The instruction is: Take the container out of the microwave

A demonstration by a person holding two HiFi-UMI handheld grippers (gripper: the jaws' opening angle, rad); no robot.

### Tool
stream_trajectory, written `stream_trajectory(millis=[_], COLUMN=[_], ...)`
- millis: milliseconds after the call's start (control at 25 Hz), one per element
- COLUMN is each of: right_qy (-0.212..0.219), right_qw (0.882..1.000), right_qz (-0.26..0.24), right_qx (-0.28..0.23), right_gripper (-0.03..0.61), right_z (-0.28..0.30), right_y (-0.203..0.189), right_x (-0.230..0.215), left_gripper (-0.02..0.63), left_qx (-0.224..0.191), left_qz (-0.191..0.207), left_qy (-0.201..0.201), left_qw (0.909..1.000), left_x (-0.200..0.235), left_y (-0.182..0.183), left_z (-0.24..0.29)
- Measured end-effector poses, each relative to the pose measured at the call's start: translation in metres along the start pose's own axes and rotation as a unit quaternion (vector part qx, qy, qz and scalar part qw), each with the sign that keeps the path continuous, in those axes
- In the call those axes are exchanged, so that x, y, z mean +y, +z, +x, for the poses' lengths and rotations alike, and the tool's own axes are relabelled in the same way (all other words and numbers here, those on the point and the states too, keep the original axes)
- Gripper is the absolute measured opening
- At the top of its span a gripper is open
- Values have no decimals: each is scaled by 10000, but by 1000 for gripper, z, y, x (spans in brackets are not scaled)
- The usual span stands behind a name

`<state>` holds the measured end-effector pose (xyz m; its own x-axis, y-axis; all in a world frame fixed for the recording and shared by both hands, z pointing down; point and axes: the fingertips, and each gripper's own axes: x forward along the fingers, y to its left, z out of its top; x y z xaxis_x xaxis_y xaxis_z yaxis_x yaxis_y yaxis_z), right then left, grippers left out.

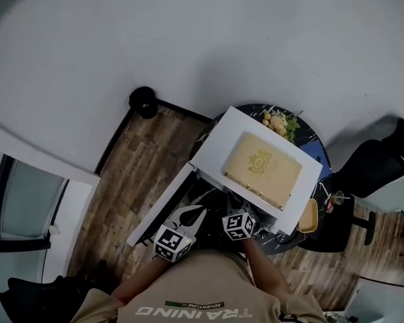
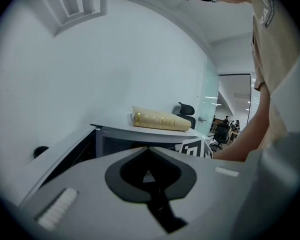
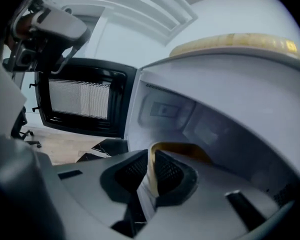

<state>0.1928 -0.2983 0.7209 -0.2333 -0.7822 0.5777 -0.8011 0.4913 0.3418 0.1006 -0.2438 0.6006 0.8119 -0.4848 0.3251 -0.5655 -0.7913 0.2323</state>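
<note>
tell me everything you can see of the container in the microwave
The container shows only as a thin mustard-yellow wall with a curved rim, plastic by the look. It sits inside the open microwave. The right hand-held gripper has its jaws shut on the near rim, one inside, one outside. Its base, contents and full shape are hidden.

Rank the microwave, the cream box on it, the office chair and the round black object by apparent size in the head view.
1. microwave
2. cream box and office chair: they look too alike to rank
3. round black object, clearly smallest
</note>
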Motion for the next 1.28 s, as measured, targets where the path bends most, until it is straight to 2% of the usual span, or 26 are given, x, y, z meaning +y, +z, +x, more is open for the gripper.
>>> stream_trajectory(millis=[320, 560, 920, 1280], right_qy=[160, 388, 434, 488], right_qw=[9988, 9966, 9911, 9891], right_qz=[-221, -369, -499, -619], right_qx=[410, 632, 1153, 1241], right_gripper=[9, 9, 9, 9], right_z=[14, 28, 44, 45], right_y=[-11, -11, -24, -28], right_x=[-3, 0, -2, 0], left_gripper=[8, 8, 8, 8], left_qx=[-171, -248, -289, -270], left_qz=[102, -8, -85, -99], left_qy=[-268, -224, -252, -299], left_qw=[9994, 9994, 9992, 9991], left_x=[4, 14, 21, 22], left_y=[8, 11, 11, 6], left_z=[0, 0, 0, -4])
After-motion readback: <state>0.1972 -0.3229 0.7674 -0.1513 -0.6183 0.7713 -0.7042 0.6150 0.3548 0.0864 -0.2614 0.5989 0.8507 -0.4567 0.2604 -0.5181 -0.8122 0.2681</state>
